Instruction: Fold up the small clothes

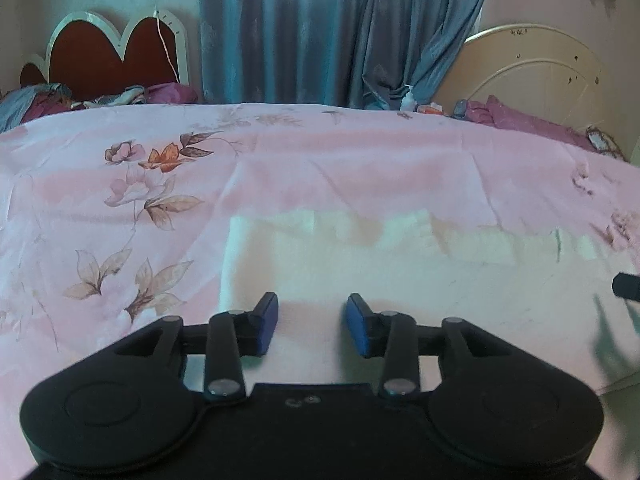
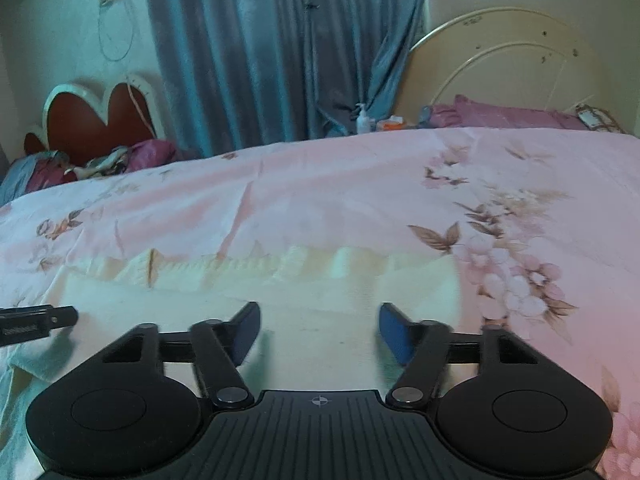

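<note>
A small white garment (image 1: 400, 272) lies flat on the pink floral bedspread (image 1: 120, 200). It also shows in the right wrist view (image 2: 320, 312). My left gripper (image 1: 312, 326) is open and empty, low over the garment's left part. My right gripper (image 2: 318, 330) is open and empty, low over the garment's right part. The tip of my right gripper (image 1: 626, 286) shows at the right edge of the left wrist view. The tip of my left gripper (image 2: 40, 320) shows at the left edge of the right wrist view.
The bedspread (image 2: 400, 192) stretches far ahead. Blue curtains (image 1: 320, 32) hang behind. A cream headboard (image 1: 532, 72) and purple pillows (image 1: 520, 120) are at the back right. A red heart-shaped headboard (image 1: 104, 52) is at the back left. A white pump bottle (image 1: 408, 100) stands by the curtain.
</note>
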### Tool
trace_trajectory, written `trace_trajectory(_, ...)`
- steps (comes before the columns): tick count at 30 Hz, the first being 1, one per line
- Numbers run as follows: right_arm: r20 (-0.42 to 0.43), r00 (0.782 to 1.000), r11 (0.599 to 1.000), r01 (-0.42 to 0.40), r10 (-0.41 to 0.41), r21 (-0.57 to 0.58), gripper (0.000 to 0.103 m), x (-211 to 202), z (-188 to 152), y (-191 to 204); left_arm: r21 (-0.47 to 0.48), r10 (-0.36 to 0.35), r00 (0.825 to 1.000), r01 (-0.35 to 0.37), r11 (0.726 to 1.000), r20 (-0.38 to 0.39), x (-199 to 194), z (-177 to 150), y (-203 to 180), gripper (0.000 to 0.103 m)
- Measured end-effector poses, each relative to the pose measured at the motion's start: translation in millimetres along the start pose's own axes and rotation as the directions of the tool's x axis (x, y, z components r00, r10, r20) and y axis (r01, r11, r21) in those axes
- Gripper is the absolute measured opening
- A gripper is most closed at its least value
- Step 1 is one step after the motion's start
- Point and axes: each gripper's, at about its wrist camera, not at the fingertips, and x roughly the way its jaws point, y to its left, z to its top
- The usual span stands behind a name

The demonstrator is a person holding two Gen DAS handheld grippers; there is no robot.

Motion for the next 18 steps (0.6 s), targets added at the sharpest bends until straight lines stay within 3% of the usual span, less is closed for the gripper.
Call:
trace_trajectory(1,-0.009,1.000,1.000,0.001,-0.001,-0.002,0.037,3.5,0.8,0.6,0.006,0.005,1.000,-0.005,1.000,0.001,1.3,0.2,0.1,0.040)
trace_trajectory(6,-0.042,0.999,1.000,-0.002,0.001,-0.030,0.036,17.2,0.2,4.2,0.007,0.018,1.000,-0.018,1.000,-0.003,3.6,0.9,-0.1,0.043)
trace_trajectory(10,-0.056,0.997,0.994,0.055,-0.060,-0.091,0.036,27.3,-6.5,-1.4,-0.001,0.012,1.000,-0.012,1.000,-0.009,5.0,0.7,2.7,0.045)
trace_trajectory(15,-0.056,0.994,0.995,0.089,-0.091,-0.041,0.036,20.2,-3.6,-15.4,-0.006,0.007,1.000,-0.007,1.000,-0.016,5.0,1.5,4.6,0.045)
trace_trajectory(18,-0.026,0.999,0.999,0.037,-0.037,-0.017,0.036,2.4,-6.0,-15.0,-0.001,0.014,1.000,-0.014,1.000,-0.016,-0.1,1.4,3.3,0.044)
